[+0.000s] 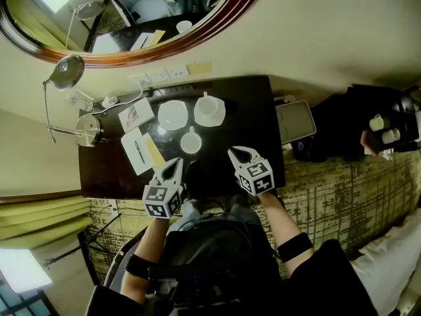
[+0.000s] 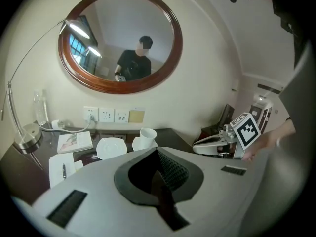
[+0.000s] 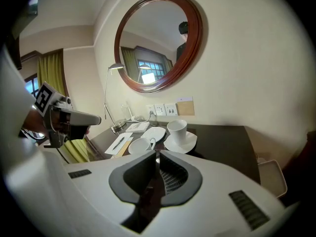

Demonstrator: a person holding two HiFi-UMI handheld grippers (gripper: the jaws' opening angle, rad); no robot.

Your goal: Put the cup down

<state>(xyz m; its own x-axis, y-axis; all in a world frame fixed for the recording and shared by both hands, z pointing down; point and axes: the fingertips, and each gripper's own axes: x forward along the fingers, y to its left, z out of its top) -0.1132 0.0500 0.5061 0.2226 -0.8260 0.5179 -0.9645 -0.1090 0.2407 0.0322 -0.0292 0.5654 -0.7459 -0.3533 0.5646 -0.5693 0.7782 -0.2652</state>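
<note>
Three white pieces stand on the dark table: a lone cup near the middle, an empty saucer behind it, and a second cup on its saucer to the right. My left gripper hovers at the table's near edge, left of the lone cup, shut and empty. To the cup's right my right gripper has its jaws a thin slit apart, with nothing between them. The right gripper view shows the lone cup just beyond the right gripper. In the left gripper view the left gripper hides that cup.
A notepad with a pen and a booklet lie on the table's left side. A desk lamp and wall sockets are at the back left. A white tray sits just off the right edge. A round mirror hangs above.
</note>
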